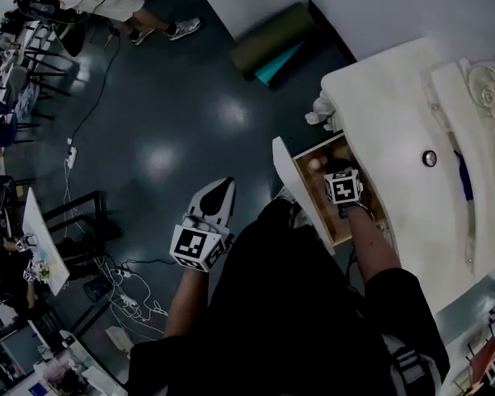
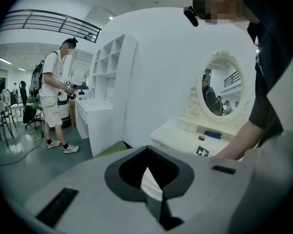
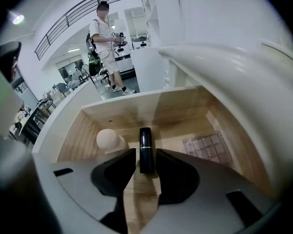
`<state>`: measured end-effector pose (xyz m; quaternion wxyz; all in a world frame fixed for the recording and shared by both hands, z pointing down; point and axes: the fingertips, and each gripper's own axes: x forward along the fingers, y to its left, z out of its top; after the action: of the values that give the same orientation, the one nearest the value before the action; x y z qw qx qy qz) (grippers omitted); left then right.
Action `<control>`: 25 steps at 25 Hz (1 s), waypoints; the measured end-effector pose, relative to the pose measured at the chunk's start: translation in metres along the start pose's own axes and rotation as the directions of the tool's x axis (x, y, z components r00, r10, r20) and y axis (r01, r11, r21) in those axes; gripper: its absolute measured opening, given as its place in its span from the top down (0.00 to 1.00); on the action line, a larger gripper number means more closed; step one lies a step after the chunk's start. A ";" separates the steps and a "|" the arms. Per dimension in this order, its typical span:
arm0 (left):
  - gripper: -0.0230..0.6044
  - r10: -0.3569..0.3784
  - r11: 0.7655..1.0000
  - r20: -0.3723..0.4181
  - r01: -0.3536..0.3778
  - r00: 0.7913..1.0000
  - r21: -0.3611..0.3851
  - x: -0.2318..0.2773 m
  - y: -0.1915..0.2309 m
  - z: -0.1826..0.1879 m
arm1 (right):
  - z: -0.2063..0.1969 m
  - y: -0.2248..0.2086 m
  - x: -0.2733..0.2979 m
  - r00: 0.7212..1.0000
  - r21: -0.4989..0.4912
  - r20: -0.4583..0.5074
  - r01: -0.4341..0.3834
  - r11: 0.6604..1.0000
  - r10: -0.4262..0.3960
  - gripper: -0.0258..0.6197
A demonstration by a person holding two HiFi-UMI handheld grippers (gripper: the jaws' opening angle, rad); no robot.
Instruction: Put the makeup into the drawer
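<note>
A: Where was the lipstick (image 3: 146,147)?

B: Inside the open wooden drawer (image 3: 136,108) of the white counter (image 1: 396,114), standing between the jaws of the right gripper (image 3: 141,154). It was a black tube with a thin gold band.

A: Clamped?

B: No. The jaws were apart, with a strip of wood showing between the left jaw and the tube. The right jaw sat just beside it. I couldn't tell whether the tube rested on the drawer bottom.

A: Anything else in there?

B: A round beige sponge (image 3: 107,139) to the left of the tube, and a clear palette (image 3: 205,145) with square cells to the right, both on the drawer bottom.

A: And the left gripper (image 1: 219,195)?

B: Its jaws were together with nothing between them. It was held out over the dark floor (image 1: 165,114), well apart from the drawer.
</note>
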<state>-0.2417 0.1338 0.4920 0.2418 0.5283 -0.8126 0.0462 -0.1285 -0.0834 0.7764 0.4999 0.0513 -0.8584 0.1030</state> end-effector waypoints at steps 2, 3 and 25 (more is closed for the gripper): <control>0.93 -0.011 1.000 0.007 0.011 1.000 0.003 0.001 -0.002 0.002 | 0.002 0.001 -0.008 1.000 0.016 0.018 0.004 1.000 -0.004 0.77; 0.93 -0.019 1.000 0.011 0.019 1.000 0.005 0.002 -0.004 0.003 | 0.003 0.001 -0.012 1.000 0.023 0.028 0.004 1.000 -0.005 0.77; 0.93 -0.320 0.945 0.114 0.308 0.940 0.111 0.027 -0.086 0.044 | 0.043 -0.013 -0.209 0.858 0.266 0.482 0.051 0.963 -0.179 0.86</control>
<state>-0.1897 0.0587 0.4498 0.1681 0.6637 -0.7288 0.0098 -0.0594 -0.1094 0.5759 0.2546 0.1889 -0.9347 0.1606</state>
